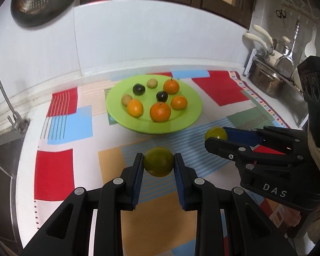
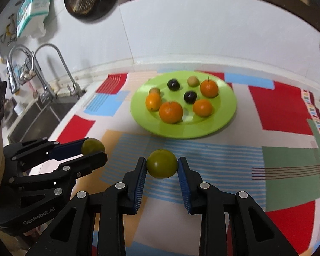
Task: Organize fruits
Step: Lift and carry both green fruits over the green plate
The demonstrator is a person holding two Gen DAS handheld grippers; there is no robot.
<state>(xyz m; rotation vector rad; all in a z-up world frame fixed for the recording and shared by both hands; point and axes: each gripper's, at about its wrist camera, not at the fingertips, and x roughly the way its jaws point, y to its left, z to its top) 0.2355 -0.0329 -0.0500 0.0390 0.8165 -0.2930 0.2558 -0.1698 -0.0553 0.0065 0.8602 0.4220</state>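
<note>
Left wrist: left tool (image 1: 159, 161) level, gripping green fruit (image 1: 158, 161).

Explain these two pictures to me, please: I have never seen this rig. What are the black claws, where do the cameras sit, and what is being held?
The claws are two-finger grippers that a person holds, one in each hand. Each carries a fisheye camera looking along its fingers. The left camera shows the left gripper shut on a green fruit, with the right gripper at the side. The right camera shows the right gripper shut on a second green fruit. Ahead, on a patterned cloth, a green plate holds four oranges, two dark fruits and two small pale ones.
</note>
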